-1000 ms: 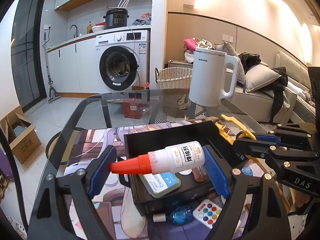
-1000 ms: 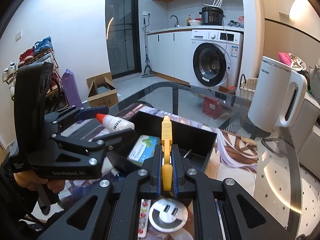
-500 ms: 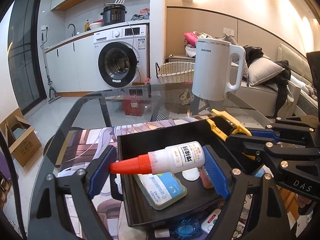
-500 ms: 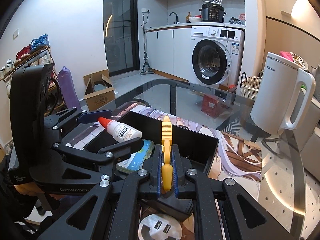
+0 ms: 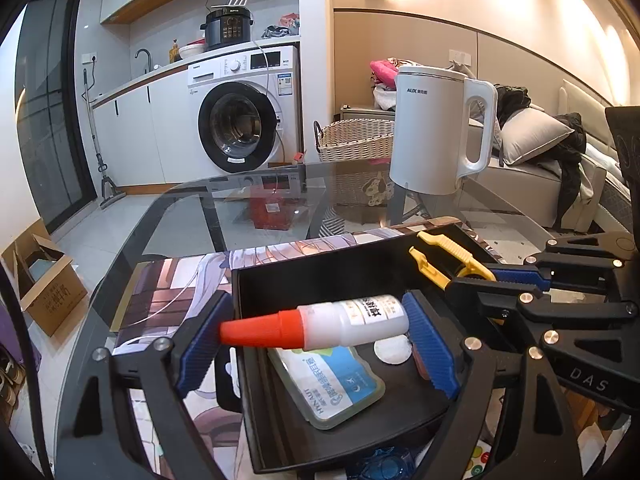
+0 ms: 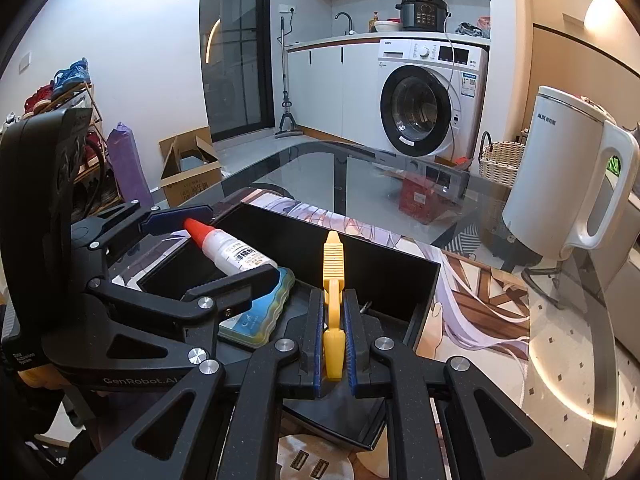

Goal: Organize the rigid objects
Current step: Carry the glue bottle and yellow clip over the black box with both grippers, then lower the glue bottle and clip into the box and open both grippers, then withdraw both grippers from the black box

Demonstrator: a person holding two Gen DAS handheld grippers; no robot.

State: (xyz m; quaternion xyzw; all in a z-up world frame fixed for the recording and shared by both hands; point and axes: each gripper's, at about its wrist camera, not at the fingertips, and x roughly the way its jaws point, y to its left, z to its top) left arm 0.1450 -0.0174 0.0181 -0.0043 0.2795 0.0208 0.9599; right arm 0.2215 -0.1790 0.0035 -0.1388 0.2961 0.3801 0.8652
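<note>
Your left claw (image 5: 316,330) is clamped end to end on the glue bottle (image 5: 340,322), whose long axis runs crosswise between the pads, red tip to your left. It hangs directly above the black tray (image 5: 256,364), over the blue packet (image 5: 332,384). Your right claw (image 6: 333,344) grips the yellow clip (image 6: 332,280), pointing forward over the same tray, so both drops are straight down onto the worktop (image 6: 560,344)

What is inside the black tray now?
In the black tray lie a blue-green packet, a white disc and a small brownish item, partly hidden by the left gripper. The glue bottle hangs above, covering part.
</note>
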